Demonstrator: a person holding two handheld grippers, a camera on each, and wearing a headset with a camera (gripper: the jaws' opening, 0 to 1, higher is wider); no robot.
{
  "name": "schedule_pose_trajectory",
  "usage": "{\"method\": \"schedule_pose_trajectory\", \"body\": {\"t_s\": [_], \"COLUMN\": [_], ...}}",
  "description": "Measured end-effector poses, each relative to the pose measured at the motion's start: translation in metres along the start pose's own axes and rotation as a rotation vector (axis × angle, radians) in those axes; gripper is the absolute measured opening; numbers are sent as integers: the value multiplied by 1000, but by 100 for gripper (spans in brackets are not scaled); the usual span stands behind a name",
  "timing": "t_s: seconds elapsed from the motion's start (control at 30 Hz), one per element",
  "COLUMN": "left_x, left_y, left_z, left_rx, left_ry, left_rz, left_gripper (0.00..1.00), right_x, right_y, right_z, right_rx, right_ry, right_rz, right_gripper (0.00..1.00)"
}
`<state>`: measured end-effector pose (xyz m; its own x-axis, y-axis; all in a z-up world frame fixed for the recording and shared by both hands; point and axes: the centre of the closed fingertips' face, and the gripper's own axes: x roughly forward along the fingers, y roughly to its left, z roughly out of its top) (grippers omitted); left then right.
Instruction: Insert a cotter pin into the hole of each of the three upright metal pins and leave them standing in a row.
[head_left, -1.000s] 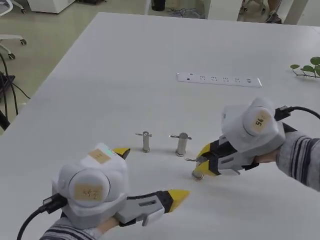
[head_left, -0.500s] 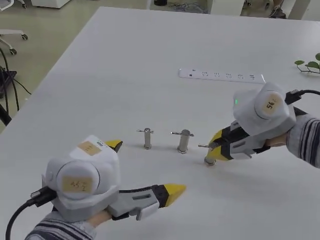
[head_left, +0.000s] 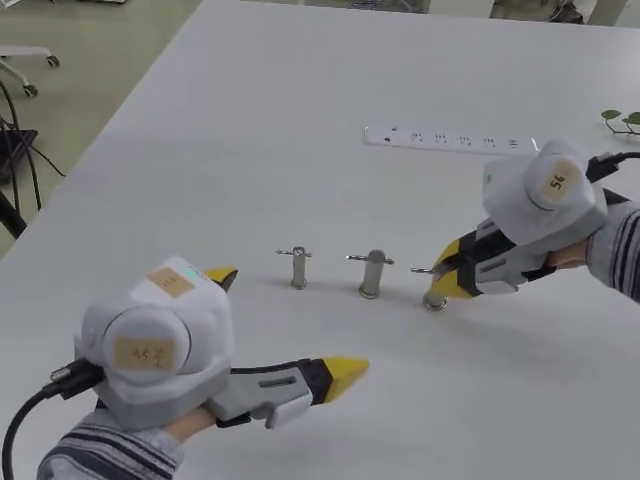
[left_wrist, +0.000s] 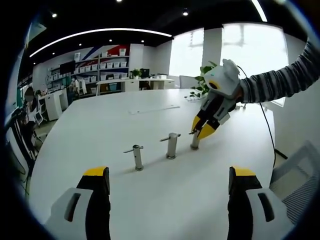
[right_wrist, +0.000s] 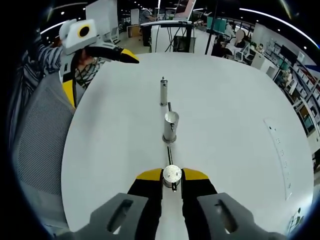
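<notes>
Right gripper (head_left: 450, 272) closed on the third metal pin (right_wrist: 172, 175), upright between its jaw tips with two pins (right_wrist: 170, 126) beyond; left gripper (left_wrist: 168, 173) wide, empty; a crooked release could topple it.

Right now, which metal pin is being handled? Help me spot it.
On the white table, near the power strip, three metal pins stand in a row. It is the end pin, the only one clamped by the right gripper.
</notes>
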<state>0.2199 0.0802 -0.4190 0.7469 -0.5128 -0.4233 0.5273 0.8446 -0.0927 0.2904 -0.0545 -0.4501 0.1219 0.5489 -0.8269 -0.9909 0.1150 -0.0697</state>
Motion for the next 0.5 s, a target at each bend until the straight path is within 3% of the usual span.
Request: {"method": "schedule_pose_trajectory", "body": {"t_s": [0.4, 0.5], "left_x": [-1, -1], "left_y": [4, 4], "left_z": [0, -1], "left_rx": [-27, -28], "left_ry": [0, 4], "left_rz": [14, 15], "left_gripper": [98, 97], "right_x": [-1, -3], "right_y": [-9, -10], "right_z": [-5, -7], "right_rx": [-12, -50], "right_ry": [6, 14], "right_rz": [16, 28], "right_gripper": [9, 9]}}
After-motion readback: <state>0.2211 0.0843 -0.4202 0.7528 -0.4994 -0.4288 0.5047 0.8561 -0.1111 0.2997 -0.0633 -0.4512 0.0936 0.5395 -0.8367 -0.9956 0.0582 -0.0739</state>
